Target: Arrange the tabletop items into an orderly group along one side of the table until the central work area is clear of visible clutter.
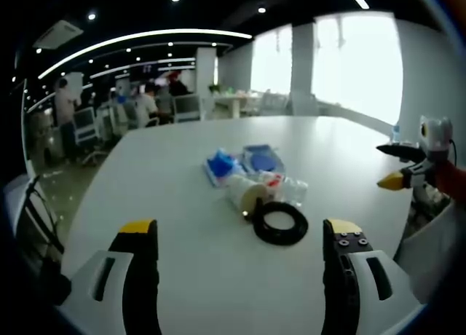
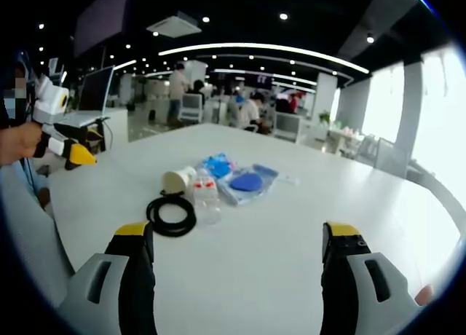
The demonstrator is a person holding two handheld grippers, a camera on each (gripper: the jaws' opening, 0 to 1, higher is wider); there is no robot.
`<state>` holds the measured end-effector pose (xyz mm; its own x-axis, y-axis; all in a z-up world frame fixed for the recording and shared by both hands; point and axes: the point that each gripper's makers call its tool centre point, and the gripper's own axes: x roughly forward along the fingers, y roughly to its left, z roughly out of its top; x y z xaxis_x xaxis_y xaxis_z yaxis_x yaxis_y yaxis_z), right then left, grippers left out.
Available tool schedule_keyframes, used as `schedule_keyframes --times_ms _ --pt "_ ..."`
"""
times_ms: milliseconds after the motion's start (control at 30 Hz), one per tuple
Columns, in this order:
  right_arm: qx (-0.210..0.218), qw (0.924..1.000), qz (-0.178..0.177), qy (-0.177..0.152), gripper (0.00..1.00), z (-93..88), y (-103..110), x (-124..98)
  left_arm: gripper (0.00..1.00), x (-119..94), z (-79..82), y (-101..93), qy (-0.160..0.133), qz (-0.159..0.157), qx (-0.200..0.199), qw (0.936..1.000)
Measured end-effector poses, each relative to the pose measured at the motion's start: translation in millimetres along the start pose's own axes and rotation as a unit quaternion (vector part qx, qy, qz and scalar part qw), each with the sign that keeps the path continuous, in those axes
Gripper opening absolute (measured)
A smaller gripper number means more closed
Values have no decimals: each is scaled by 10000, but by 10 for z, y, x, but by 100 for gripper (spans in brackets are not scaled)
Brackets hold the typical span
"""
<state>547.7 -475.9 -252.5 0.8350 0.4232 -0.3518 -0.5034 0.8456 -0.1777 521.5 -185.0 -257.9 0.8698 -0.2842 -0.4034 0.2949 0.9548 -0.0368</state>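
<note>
While both tools hang above the table, this is how things lie.

Left gripper: black jaws with yellow tips, spread wide apart with nothing between them, held over the near part of the white round-edged table. Seen from the right gripper view, it sits at the far left in a person's hand, jaws apart.

Right gripper: same black and yellow build, jaws parted and empty, above its own side of the table. From the left gripper view, it shows at the right edge, yellow tips apart.

Black rubber ring: lies flat on the table, closest of the items to the left gripper, just in front of the paper cup and touching or nearly touching it.

Tipped paper cup: lies on its side, mouth towards the ring.

Clear plastic container with red marks: just beside the cup, on its right in the left gripper view.

Blue crumpled packet: behind the cup, next to the flat pack.

Flat clear pack with a blue oval inside: farthest of the cluster from the left gripper.

Cluster as a whole: bunched together around the table's middle, well apart from either gripper.

Background: office desks with monitors, people seated and standing, bright windows.
</note>
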Motion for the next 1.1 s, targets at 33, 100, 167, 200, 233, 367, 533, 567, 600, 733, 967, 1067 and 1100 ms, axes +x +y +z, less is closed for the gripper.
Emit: schedule_keyframes --times_ms 33,100,167,200,233,367,533,567,600,733,967,1067,1100 --pt "-19 10000 3 11 96 2 8 7 91 5 -5 -5 11 -5 16 10000" --pt "-46 10000 48 5 95 22 46 23 91 16 -15 -21 42 -32 15 10000" --pt "-88 9999 93 8 94 34 80 43 91 20 -16 -36 53 -52 21 10000" --pt "-109 9999 122 17 94 39 102 55 90 24 -15 -45 52 -66 18 10000" --pt "-118 9998 142 23 94 42 118 62 90 25 -14 -48 51 -69 19 10000" --pt "-198 9995 227 41 92 59 182 87 90 36 -20 -72 75 -104 37 9999" --pt "-240 9992 302 62 90 67 223 109 90 53 -13 -103 84 -145 50 9998" --pt "-247 9991 332 75 90 66 236 117 89 58 -15 -114 92 -159 65 9998" --pt "-250 9990 351 93 89 61 247 122 89 62 -18 -124 106 -177 73 9998" --pt "-283 9987 407 132 88 61 292 138 89 80 -19 -170 138 -230 112 9996" --pt "-383 9975 548 237 86 53 378 193 89 129 -5 -239 179 -304 171 9992" --pt "-378 9972 582 266 86 52 391 217 88 154 -4 -263 201 -333 191 9991" --pt "-395 9970 594 288 86 49 400 231 88 158 -4 -267 204 -338 193 9990"
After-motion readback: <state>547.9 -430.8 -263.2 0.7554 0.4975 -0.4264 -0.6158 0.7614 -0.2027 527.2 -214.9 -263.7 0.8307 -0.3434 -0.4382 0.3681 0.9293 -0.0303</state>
